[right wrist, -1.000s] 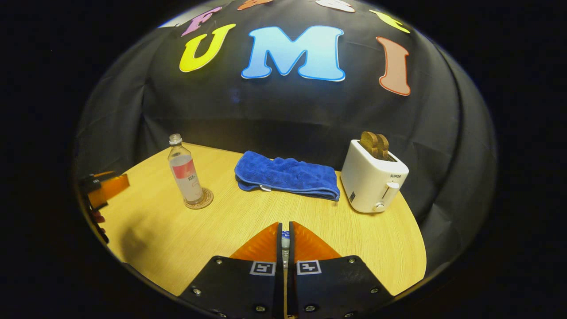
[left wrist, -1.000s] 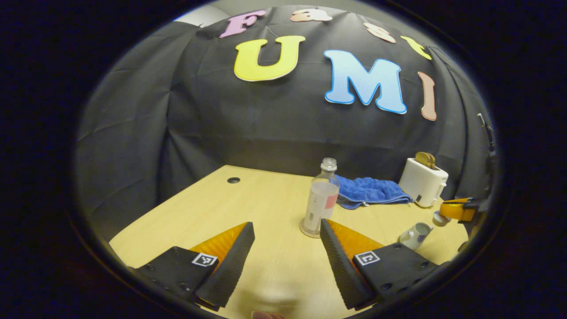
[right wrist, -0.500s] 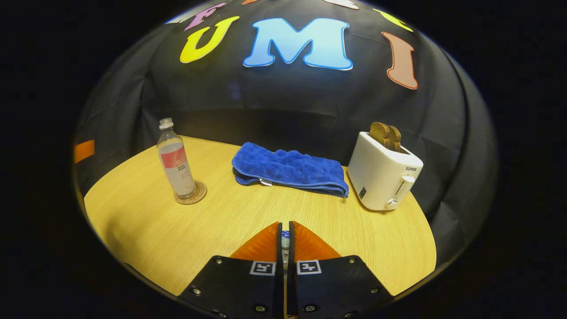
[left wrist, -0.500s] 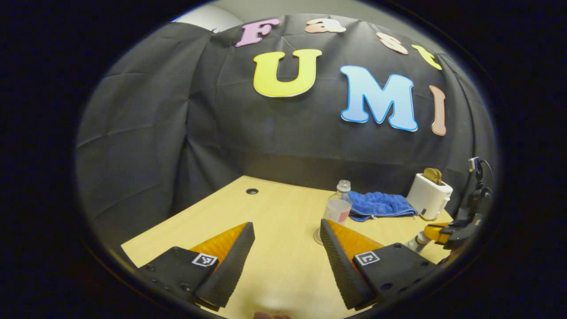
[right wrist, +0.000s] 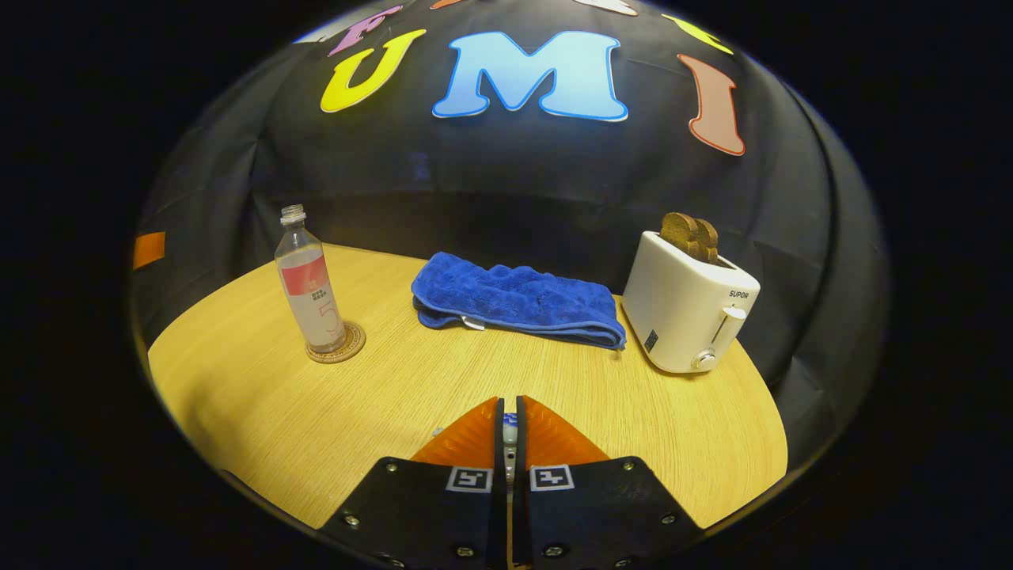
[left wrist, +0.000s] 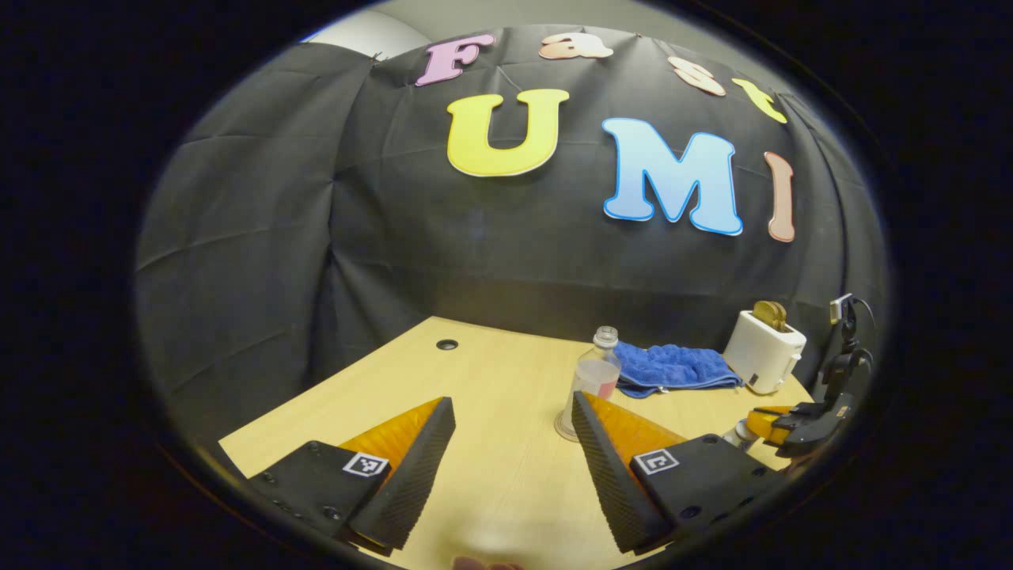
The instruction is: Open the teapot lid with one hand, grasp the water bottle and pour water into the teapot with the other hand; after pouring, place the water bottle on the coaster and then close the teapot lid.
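Bottle [right wrist: 306, 281] is standing upright on the coaster [right wrist: 337, 348], left-back part of the table [right wrist: 491, 372], cap off and only partly full. So that step looks done and what's left is getting the lid back on.

The right gripper [right wrist: 507, 427] has its fingers nearly pressed together with something small and pale pinched between the tips. My guess is that's the lid knob, but it's mostly hidden by the fingers, so don't quote me. In the left gripper view you can see that right gripper [left wrist: 779, 423] low at the far right edge, pointing in over a small white shape that I'd take for the teapot [left wrist: 740, 431]. It's too cut off to say if the lid is seated yet.

Handling-wise, the lid is probably ceramic: hard, slick, light, chips easily. The knob is the only sensible place to hold it. Lower it straight and let go once it sits flat.

The left gripper [left wrist: 513, 443] is wide open, holding nothing, hovering low over the table near the front edge, aimed at the back wall with the bottle just past its right finger.

Towel [right wrist: 518, 299] and toaster [right wrist: 692, 313] sit at the back, well clear.
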### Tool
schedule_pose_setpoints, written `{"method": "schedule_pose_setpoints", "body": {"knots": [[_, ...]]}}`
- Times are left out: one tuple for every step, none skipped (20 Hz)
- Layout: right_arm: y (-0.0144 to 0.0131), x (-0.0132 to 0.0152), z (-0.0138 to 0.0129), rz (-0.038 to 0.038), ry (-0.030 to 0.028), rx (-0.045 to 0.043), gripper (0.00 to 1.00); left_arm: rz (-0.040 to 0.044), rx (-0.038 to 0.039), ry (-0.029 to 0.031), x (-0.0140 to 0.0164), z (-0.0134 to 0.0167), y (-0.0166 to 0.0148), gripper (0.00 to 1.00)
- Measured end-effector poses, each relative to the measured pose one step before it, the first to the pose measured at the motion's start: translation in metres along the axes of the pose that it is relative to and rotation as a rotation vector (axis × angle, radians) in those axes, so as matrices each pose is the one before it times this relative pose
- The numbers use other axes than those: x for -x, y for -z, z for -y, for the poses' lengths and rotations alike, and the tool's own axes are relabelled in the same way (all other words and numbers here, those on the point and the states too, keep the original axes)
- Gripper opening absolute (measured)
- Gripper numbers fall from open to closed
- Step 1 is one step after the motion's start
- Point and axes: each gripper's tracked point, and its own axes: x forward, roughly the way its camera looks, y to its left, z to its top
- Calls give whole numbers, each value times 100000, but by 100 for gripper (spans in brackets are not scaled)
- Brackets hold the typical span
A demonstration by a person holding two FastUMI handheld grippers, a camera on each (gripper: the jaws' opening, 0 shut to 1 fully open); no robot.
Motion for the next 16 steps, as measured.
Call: {"method": "schedule_pose_setpoints", "body": {"knots": [[107,-60,72,12,209,19,3,-128,237,300,-40,86,145,100],[-48,-22,-58,556,-9,18,3,-386,-14,-382,-11,-131,173,100],[72,-115,10,154,76,231,3,-465,144,-186,-53,-105,119,100],[-37,50,22,227,289,-121,3,-189,154,-13,-8,14,-1,100],[58,-28,3,210,319,-469,3,236,-140,118,89,54,-70,100],[14,50,-27,191,317,-470,4,553,-232,109,68,32,-242,100],[133,-80,-46,34,158,-473,6,438,-237,483,199,137,-147,100],[37,50,-53,-77,269,-538,7,34,-374,257,151,96,-212,100],[78,-34,82,-257,498,-543,9,-22,-523,370,2,108,1,100],[-86,15,6,661,222,-448,10,261,-440,184,144,-18,-270,100],[112,-102,22,-437,976,-4,11,251,-242,294,154,123,-198,100],[-69,239,84,145,120,-308,11,-15,-36,534,39,31,-180,100],[83,68,120,-275,973,-1,15,-441,-424,297,72,76,206,100],[-32,165,22,-94,563,-201,15,-218,-597,87,121,-106,-20,100],[-138,53,206,128,1003,-350,19,-47,-581,293,64,47,-160,100],[-72,92,-40,316,-277,-1312,19,351,-379,380,54,42,-280,100]]}}
